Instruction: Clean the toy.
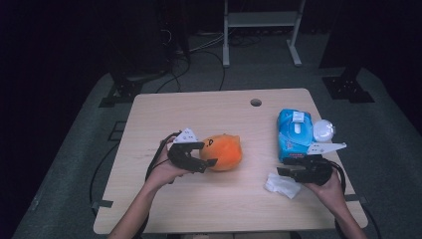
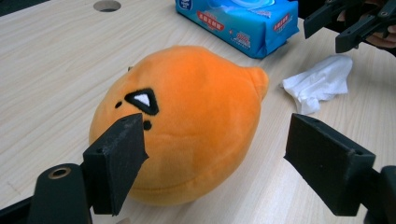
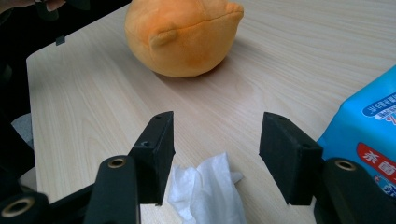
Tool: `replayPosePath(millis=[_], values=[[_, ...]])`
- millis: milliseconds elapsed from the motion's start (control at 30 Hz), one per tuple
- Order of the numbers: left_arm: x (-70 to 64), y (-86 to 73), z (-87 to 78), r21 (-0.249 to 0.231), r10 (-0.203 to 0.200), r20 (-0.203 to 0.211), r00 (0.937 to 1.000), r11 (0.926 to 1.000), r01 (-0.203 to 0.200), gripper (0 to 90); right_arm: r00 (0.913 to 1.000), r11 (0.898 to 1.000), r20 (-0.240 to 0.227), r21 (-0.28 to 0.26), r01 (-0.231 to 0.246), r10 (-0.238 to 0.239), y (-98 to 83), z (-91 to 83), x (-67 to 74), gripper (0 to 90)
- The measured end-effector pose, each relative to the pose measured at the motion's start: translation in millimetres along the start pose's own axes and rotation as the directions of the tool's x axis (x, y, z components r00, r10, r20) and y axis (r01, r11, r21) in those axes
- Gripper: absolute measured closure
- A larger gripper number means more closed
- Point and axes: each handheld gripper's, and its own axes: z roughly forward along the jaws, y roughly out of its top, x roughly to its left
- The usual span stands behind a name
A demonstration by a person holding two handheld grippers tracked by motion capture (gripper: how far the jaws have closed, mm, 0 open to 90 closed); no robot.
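With both grippers' fingers spread wide and holding nothing, the crumpled tissue beside the orange plush should be pinched squarely by the right gripper while the left gripper is kept clear of the plush.

Your high view looks forward and down over the whole pale wooden table. Each gripper view sits low and close behind its jaws, facing the other across the table; both share the round orange plush toy and crumpled white tissue.

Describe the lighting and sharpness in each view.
High view: dim, dark surroundings, soft detail on the orange plush toy. Left gripper view: bright and even, toy sharp, near jaws slightly soft. Right gripper view: bright, white tissue crisp, toy casting a soft shadow.
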Motion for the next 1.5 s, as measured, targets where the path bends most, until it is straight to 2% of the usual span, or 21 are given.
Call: replayPosePath(millis=[567, 1400, 1500], values=[[-1.0, -17.5, -14.9, 0.000, -0.005, -0.033, 0.9995, 1.0000, 0.005, 17.0, 0.9999, 1.000, 0.008, -0.009, -0.011, 0.011, -0.9, -2.2, -2.6, 42.3], [-1.8, -52.0, -31.1, -0.011, -0.037, -0.035, 0.9987, 0.9993, 0.036, 15.2, 0.9998, 1.000, 0.005, 0.001, -0.021, 0.021, -3.6, -3.5, -2.8, 41.8], [-1.4, -56.1, -32.7, 0.000, -0.032, -0.041, 0.9987, 0.9995, 0.032, 15.2, 0.9996, 1.000, 0.006, 0.001, -0.027, 0.027, -4.5, -4.1, -3.2, 41.8]])
